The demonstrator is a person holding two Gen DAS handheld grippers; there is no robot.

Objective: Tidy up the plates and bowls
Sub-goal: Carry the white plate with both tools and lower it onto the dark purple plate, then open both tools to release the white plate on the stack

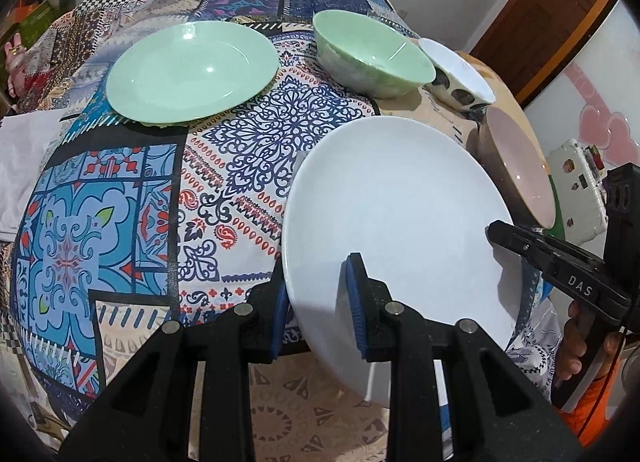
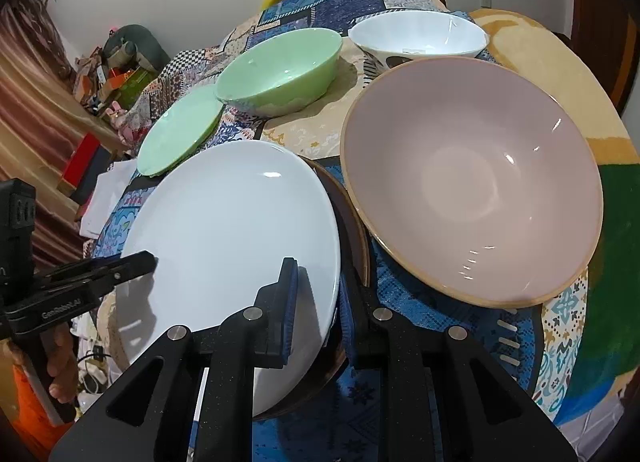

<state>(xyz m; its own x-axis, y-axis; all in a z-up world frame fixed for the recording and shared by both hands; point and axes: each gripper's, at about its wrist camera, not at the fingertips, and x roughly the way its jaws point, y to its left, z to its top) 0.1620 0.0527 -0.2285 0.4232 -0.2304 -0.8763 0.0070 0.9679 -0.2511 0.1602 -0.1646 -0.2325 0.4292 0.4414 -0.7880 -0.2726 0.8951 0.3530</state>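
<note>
Both grippers hold one white plate (image 1: 400,201) (image 2: 232,221) over the near side of the table. My left gripper (image 1: 318,314) is shut on its left rim, and its tip shows in the right wrist view (image 2: 150,260). My right gripper (image 2: 318,302) is shut on the right rim; its black tip (image 1: 494,232) also shows in the left wrist view. Under the white plate's right edge lies a brown plate (image 2: 356,221). A green plate (image 1: 192,69) (image 2: 180,133) lies farther back on the left. Green bowl (image 1: 372,49) (image 2: 280,65), spotted white bowl (image 1: 460,69) (image 2: 416,33) and pink bowl (image 1: 520,165) (image 2: 472,189) stand to the right.
A patterned patchwork cloth (image 1: 120,221) covers the table. White paper (image 1: 24,165) lies at its left edge. A person's hand (image 1: 580,342) holds the right gripper's handle. Clutter (image 2: 112,73) fills the room's far left corner.
</note>
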